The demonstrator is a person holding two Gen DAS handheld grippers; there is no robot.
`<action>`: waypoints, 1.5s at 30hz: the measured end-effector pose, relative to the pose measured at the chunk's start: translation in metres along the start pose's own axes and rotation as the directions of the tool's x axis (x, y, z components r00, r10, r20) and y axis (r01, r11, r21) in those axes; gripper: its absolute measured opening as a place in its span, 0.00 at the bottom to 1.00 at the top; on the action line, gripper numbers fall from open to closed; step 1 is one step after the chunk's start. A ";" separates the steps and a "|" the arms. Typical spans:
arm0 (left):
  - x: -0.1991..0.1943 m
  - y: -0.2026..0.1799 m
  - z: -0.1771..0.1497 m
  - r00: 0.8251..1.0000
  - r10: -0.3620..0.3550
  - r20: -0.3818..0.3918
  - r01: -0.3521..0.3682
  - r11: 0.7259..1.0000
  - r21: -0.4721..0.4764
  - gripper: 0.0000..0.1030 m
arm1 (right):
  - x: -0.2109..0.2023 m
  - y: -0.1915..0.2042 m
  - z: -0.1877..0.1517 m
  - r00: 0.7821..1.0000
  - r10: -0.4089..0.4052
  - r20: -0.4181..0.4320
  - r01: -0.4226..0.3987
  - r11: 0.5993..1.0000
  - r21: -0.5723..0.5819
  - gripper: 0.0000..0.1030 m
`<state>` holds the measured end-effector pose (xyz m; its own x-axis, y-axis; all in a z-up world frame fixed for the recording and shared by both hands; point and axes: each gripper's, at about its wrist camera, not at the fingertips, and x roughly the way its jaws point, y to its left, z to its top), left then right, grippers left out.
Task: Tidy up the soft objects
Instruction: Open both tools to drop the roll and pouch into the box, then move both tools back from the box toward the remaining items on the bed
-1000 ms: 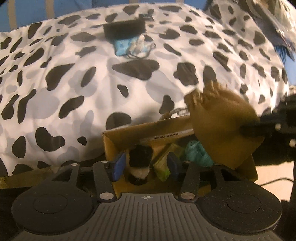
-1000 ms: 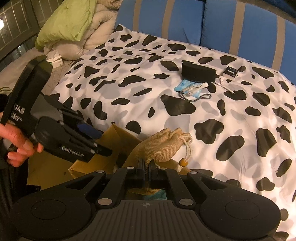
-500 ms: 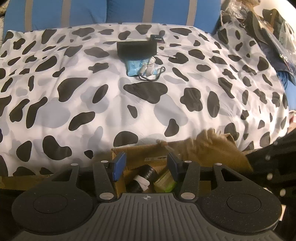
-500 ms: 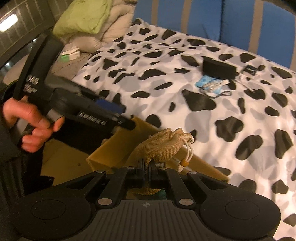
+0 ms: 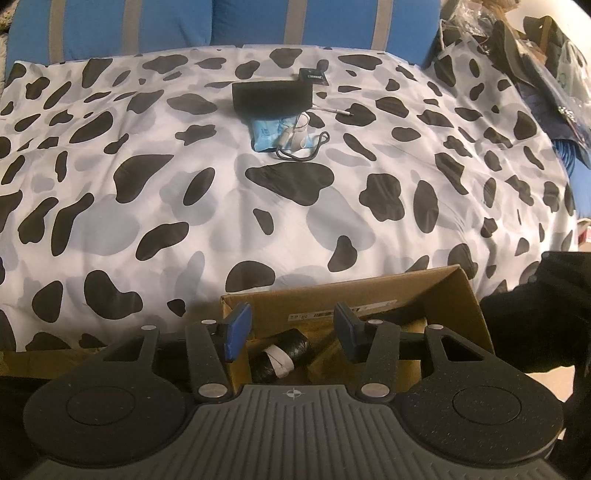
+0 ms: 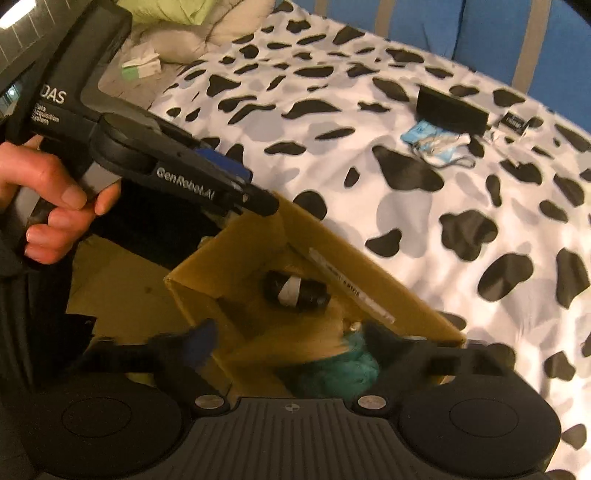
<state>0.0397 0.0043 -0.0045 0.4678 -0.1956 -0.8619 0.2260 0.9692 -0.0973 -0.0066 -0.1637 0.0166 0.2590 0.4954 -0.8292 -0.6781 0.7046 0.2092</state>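
A cardboard box (image 5: 458, 291) (image 6: 207, 258) stands at the bed's near edge. Inside lie a black-and-white rolled soft item (image 5: 282, 356) (image 6: 295, 291), a teal soft item (image 6: 343, 365) and a blurred tan pouch (image 6: 314, 343). My left gripper (image 5: 291, 328) is open and empty over the box's near side; it also shows in the right wrist view (image 6: 255, 195) at the box's far left corner. My right gripper (image 6: 291, 339) is open over the box, its fingers blurred.
A cow-print duvet (image 5: 184, 206) covers the bed. On it at the back lie a black case (image 5: 271, 96) (image 6: 450, 109), a light blue packet with a cord (image 5: 284, 136) (image 6: 432, 142) and a small black box (image 5: 314, 75). Blue striped cushions (image 5: 147, 26) stand behind.
My right gripper opened and let go of the tan pouch, which dropped into the box. My left gripper rose and pulled back a little, staying open.
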 end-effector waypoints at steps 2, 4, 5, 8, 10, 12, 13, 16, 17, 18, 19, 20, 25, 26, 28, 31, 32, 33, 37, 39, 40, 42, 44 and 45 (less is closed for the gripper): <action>0.000 0.000 0.000 1.000 0.000 -0.001 0.000 1.000 -0.003 0.47 | 0.000 -0.004 0.000 1.000 -0.012 0.003 0.012 1.000 0.024 0.96; 0.001 0.001 -0.001 1.000 0.001 -0.005 -0.001 1.000 -0.005 0.47 | 0.000 -0.008 0.001 1.000 -0.026 -0.001 0.026 0.999 0.044 0.96; 0.002 0.001 -0.001 1.000 0.001 -0.008 -0.001 1.000 -0.005 0.47 | 0.001 -0.010 0.001 0.999 -0.033 -0.004 0.034 0.998 0.052 0.97; 0.004 0.001 0.000 1.000 0.002 -0.018 -0.002 1.000 0.000 0.47 | 0.002 -0.011 0.002 0.998 -0.054 -0.012 0.054 0.997 0.057 0.98; 0.005 0.000 0.000 1.000 0.004 -0.025 -0.003 1.000 0.005 0.47 | 0.003 -0.011 0.001 0.997 -0.073 -0.017 0.074 0.996 0.057 1.00; 0.005 -0.001 0.000 1.000 0.006 -0.030 -0.006 1.000 0.011 0.47 | 0.005 -0.013 0.001 0.994 -0.101 -0.030 0.103 0.993 0.062 1.00; 0.006 -0.001 0.000 0.999 0.007 -0.031 -0.007 1.000 0.013 0.47 | 0.006 -0.015 0.001 0.992 -0.122 -0.037 0.124 0.990 0.069 1.00; 0.005 -0.001 0.000 0.999 0.008 -0.032 -0.007 1.000 0.014 0.47 | 0.006 -0.023 0.002 0.984 -0.175 -0.040 0.178 0.979 0.100 1.00; 0.005 -0.002 0.000 0.999 0.008 -0.032 -0.007 1.000 0.013 0.47 | 0.004 -0.028 0.002 0.981 -0.189 -0.036 0.192 0.974 0.118 1.00; 0.005 -0.002 0.000 0.999 0.008 -0.033 -0.007 1.000 0.013 0.47 | 0.002 -0.033 0.003 0.979 -0.202 -0.027 0.204 0.969 0.143 1.00; 0.005 -0.001 -0.001 0.999 0.008 -0.033 -0.007 1.000 0.011 0.47 | 0.000 -0.036 0.003 0.977 -0.213 -0.020 0.213 0.963 0.163 1.00; 0.005 -0.001 0.000 0.999 0.008 -0.034 -0.008 1.000 0.010 0.47 | -0.003 -0.040 0.003 0.974 -0.225 -0.011 0.223 0.957 0.184 1.00; 0.006 -0.002 0.001 0.999 0.005 -0.037 -0.005 1.000 0.014 0.47 | -0.013 -0.057 0.004 0.959 -0.282 0.026 0.264 0.924 0.277 1.00; 0.006 -0.002 0.002 0.999 0.003 -0.037 -0.003 1.000 0.015 0.47 | -0.014 -0.060 0.004 0.954 -0.297 0.030 0.277 0.917 0.287 1.00; 0.006 -0.003 0.002 0.999 -0.001 -0.035 0.001 1.000 0.017 0.47 | -0.016 -0.064 0.005 0.947 -0.320 0.036 0.295 0.907 0.301 1.00; 0.005 -0.003 0.003 0.999 -0.007 -0.034 0.007 1.000 0.018 0.47 | -0.019 -0.067 0.006 0.938 -0.343 0.050 0.311 0.896 0.316 1.00; 0.005 -0.004 0.003 0.999 -0.008 -0.034 0.009 1.000 0.017 0.47 | -0.019 -0.068 0.006 0.936 -0.348 0.055 0.314 0.894 0.319 1.00; 0.005 -0.004 0.004 0.999 -0.010 -0.033 0.011 1.000 0.016 0.47 | -0.020 -0.069 0.007 0.933 -0.353 0.064 0.316 0.893 0.321 1.00; 0.004 -0.003 0.006 0.999 -0.021 -0.031 0.021 1.000 0.009 0.47 | -0.027 -0.066 0.011 0.915 -0.383 0.129 0.331 0.892 0.307 1.00; 0.004 -0.004 0.007 0.999 -0.026 -0.030 0.027 1.000 0.007 0.47 | -0.031 -0.064 0.014 0.903 -0.396 0.164 0.338 0.894 0.294 1.00; 0.003 -0.004 0.007 0.999 -0.029 -0.031 0.029 1.000 0.007 0.47 | -0.031 -0.064 0.016 0.899 -0.400 0.176 0.341 0.894 0.290 1.00; 0.004 -0.003 0.008 0.999 -0.034 -0.035 0.034 0.999 0.004 0.47 | -0.032 -0.064 0.019 0.893 -0.406 0.195 0.344 0.894 0.285 1.00; 0.005 -0.003 0.009 0.998 -0.042 -0.038 0.042 0.999 0.000 0.47 | -0.031 -0.065 0.022 0.890 -0.410 0.199 0.348 0.893 0.284 1.00; 0.005 -0.003 0.010 0.998 -0.048 -0.040 0.048 0.999 -0.003 0.47 | -0.030 -0.065 0.023 0.888 -0.415 0.200 0.352 0.891 0.286 1.00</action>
<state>0.0500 -0.0007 -0.0033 0.4222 -0.2359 -0.8753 0.2454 0.9592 -0.1401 0.0457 -0.2130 0.0401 0.6487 0.2490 -0.7191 -0.3168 0.9476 0.0424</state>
